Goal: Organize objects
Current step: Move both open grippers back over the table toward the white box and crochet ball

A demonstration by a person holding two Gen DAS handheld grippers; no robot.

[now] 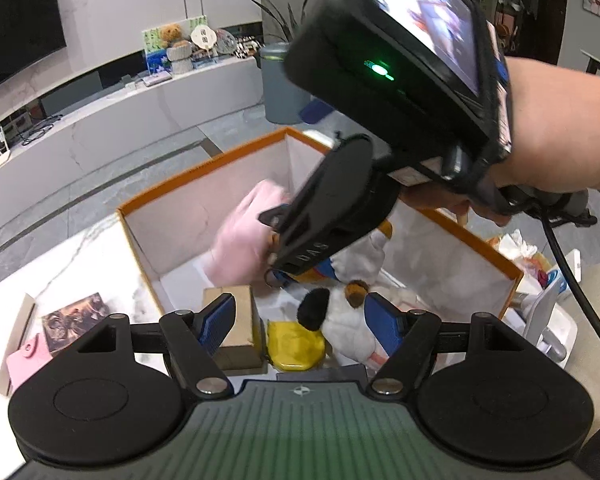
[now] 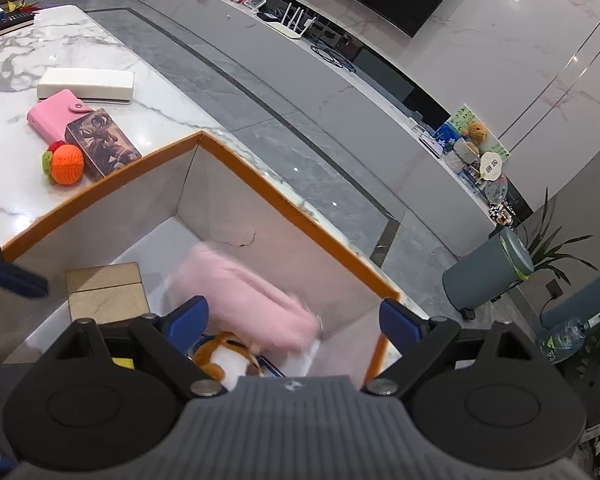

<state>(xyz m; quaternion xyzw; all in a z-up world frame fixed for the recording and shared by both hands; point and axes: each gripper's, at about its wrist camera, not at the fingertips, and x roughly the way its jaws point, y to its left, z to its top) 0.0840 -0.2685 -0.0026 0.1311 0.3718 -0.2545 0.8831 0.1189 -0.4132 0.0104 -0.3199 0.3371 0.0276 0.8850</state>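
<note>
An orange-rimmed box [image 1: 204, 168] [image 2: 260, 176], white inside, stands on the marble table. Inside it, a fluffy pink pouch [image 1: 244, 236] [image 2: 252, 296] shows blurred against the far wall. Touching nothing, my right gripper [image 2: 294, 316] [image 1: 272, 246] is open just above the pouch. My left gripper [image 1: 300, 312] hangs open over the box's near side, one finger [image 2: 16, 276] showing in the right wrist view. Below lie a white and brown plush toy [image 1: 348, 320] [image 2: 228, 360], a yellow packet [image 1: 296, 344] and a small cardboard box [image 1: 240, 320] [image 2: 108, 288].
On the table left of the box lie a pink wallet [image 2: 52, 120] [image 1: 26, 360], a dark picture box [image 2: 102, 144] [image 1: 76, 320], a long white box [image 2: 86, 84] and a crocheted orange fruit [image 2: 64, 164]. Clutter [image 1: 540, 280] sits right of the box. A grey bin [image 2: 484, 276] stands on the floor.
</note>
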